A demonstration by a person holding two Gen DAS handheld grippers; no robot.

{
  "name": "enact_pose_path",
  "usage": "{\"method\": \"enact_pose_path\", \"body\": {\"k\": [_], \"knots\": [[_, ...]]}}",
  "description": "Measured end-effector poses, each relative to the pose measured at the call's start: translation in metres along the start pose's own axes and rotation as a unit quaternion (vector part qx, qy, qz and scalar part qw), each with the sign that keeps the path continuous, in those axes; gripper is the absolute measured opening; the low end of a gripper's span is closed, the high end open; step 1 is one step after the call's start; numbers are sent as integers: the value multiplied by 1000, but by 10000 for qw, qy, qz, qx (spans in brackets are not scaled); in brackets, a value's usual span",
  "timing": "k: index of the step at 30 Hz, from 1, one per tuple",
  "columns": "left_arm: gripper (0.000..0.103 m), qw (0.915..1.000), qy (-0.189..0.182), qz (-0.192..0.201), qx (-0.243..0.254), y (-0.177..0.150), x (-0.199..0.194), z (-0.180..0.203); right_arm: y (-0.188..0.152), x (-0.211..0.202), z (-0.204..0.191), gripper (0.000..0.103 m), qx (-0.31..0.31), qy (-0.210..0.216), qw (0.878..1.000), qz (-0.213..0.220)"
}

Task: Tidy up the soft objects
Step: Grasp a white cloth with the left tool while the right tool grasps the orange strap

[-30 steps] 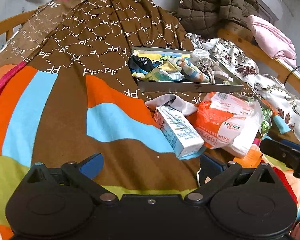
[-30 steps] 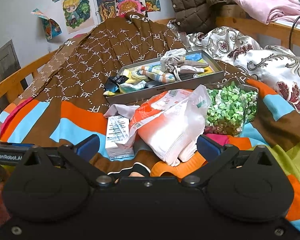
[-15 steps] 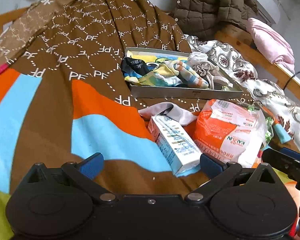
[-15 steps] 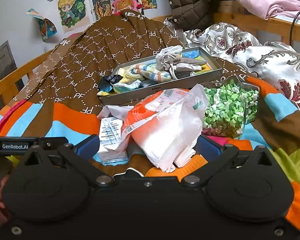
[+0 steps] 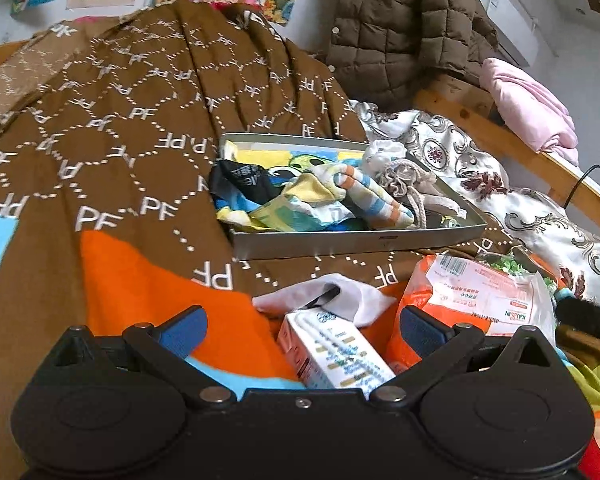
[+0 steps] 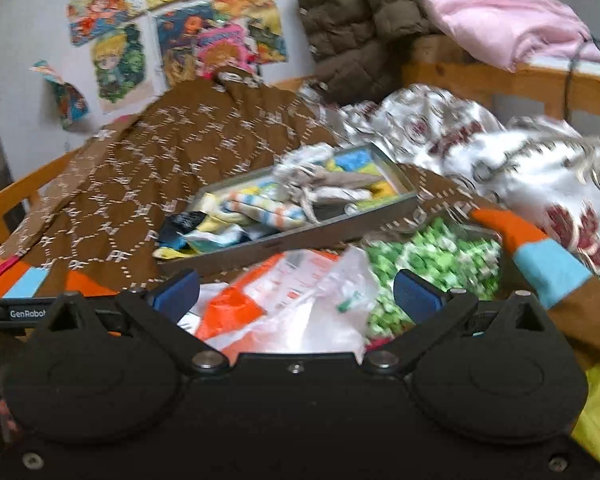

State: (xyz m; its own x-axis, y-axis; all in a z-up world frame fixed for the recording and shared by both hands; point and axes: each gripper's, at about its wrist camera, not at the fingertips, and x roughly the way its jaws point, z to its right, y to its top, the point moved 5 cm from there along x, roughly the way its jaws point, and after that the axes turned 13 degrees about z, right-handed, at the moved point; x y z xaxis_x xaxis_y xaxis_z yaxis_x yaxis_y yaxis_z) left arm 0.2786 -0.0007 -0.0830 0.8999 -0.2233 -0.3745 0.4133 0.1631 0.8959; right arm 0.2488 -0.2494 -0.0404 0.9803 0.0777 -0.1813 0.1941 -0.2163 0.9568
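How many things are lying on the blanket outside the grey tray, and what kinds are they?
White sock: 1
Small carton: 1
Orange and white packet: 1
Pack of green bits: 1
Total: 4 outside the grey tray

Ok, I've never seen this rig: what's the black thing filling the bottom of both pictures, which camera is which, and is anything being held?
The black shape is a hand-held two-finger gripper; a person carries one in each hand. Each picture comes from a fisheye camera on a gripper, looking forward between its blue fingertips.

The left gripper is open, with a small carton and a white sock ahead of it. The right gripper is also open, above an orange-and-white plastic pack; that view is motion-blurred. Neither holds anything.

On the patterned blanket sit a grey tray of socks and a container of green pieces.
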Motion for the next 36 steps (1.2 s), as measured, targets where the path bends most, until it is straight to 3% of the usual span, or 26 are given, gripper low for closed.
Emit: {"method": "enact_pose_path", "body": {"k": [5,14,24,27,29,34,36], "knots": [[102,9998,-195,-77,54,2,24,4,-10,3,0,102,-256,-265,9987,-354],[100,9950,-568,-135,810,-1,48,23,-34,-10,-1,102,-415,-96,9895,-1379],[78,9928,-805,-211,865,-6,60,29,-49,-11,-40,101,-1384,459,9765,-1589],[67,9918,-845,-234,928,-9,63,32,-57,-12,-57,87,-1644,562,9696,-1722],[58,9911,-863,-291,971,-11,65,34,-62,-13,-63,73,-1741,626,9655,-1832],[44,9905,-849,-342,1028,-14,68,37,-68,-18,-74,54,-1982,658,9572,-2006],[34,9903,-849,-351,1044,-14,68,39,-72,-20,-77,50,-2055,693,9537,-2085]]}}
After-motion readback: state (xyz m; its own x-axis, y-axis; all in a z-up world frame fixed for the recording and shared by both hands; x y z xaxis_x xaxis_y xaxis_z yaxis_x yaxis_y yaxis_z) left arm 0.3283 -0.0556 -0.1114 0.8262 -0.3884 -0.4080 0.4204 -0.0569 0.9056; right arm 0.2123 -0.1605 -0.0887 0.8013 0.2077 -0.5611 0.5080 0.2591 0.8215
